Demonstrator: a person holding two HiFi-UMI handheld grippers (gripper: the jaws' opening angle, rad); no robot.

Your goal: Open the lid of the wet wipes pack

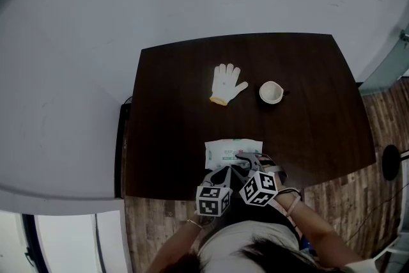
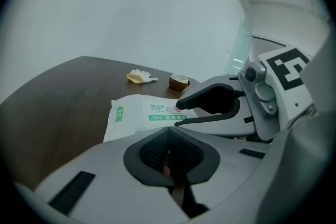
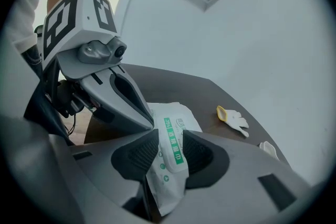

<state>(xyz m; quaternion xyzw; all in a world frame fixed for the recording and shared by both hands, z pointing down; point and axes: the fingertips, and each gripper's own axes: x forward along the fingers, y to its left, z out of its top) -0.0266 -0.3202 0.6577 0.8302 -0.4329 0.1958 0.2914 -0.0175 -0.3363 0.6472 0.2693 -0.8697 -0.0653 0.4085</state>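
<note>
The wet wipes pack [image 1: 227, 151] lies flat on the dark table [image 1: 172, 105], close to the near edge and right in front of the person. Both tools crowd over its near side, side by side and almost touching.

The right gripper [image 3: 169, 152] has its jaws closed on the pack [image 3: 184, 119]. The white wrapper with its green band runs up between the two ribbed pads and is pinched there, with its lower part bent down below them. Seen from the left gripper view, the right gripper [image 2: 179, 107] has its tips on the printed label at the pack's [image 2: 131, 113] top face.

The left gripper [image 2: 169, 150] has its jaws pressed together. A small pale spot shows low in the seam between the pads, too small to identify, and the pack lies beyond the tips, not between them.

Farther back on the table, well apart from the pack, a white glove [image 1: 227, 83] with a yellow cuff lies flat, and a small cup [image 1: 271, 92] stands near it on the right.
</note>
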